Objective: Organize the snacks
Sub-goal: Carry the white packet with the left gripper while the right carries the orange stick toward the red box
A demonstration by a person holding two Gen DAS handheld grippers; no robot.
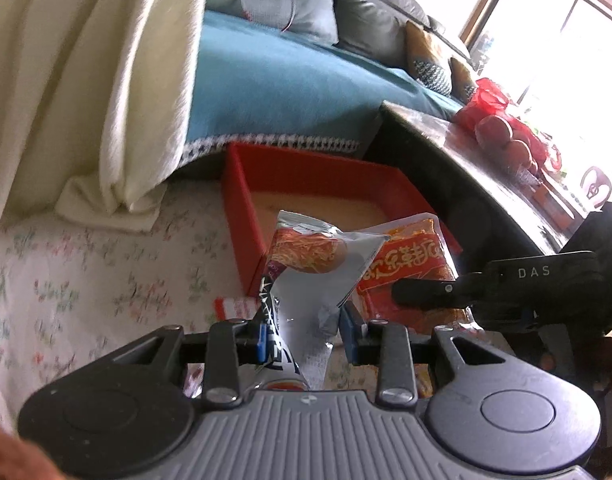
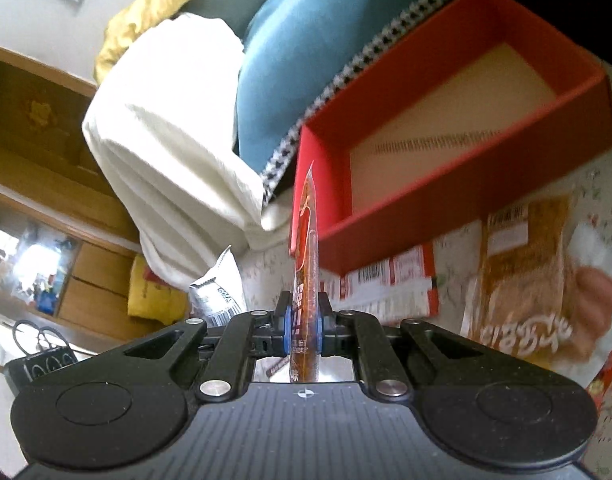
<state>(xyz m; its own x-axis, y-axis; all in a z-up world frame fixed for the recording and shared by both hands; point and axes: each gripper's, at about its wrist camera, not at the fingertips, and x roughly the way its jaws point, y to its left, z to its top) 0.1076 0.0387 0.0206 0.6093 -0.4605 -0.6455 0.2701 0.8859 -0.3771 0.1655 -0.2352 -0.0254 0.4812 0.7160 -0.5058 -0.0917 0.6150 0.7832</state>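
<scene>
My left gripper point(image 1: 304, 338) has its jaws apart around a silver snack packet point(image 1: 318, 264) with an orange picture, which stands up between them in front of the red box point(image 1: 242, 204). My right gripper point(image 2: 302, 322) is shut on a red-orange snack packet point(image 2: 306, 240), seen edge-on, in front of the red box's point(image 2: 426, 200) near corner. In the left wrist view the same packet point(image 1: 410, 276) hangs beside the box with the right gripper's finger across it. The box has a tan, bare floor.
A white blanket point(image 1: 86, 80) and a blue sofa cover point(image 1: 286, 92) lie behind the box. A dark table point(image 1: 466, 152) with red-bagged fruit point(image 1: 502, 128) stands at right. A brown bread packet point(image 2: 538, 288), a barcoded red-white packet point(image 2: 394, 284) and a silver packet point(image 2: 218, 292) lie on the floral cloth point(image 1: 86, 288).
</scene>
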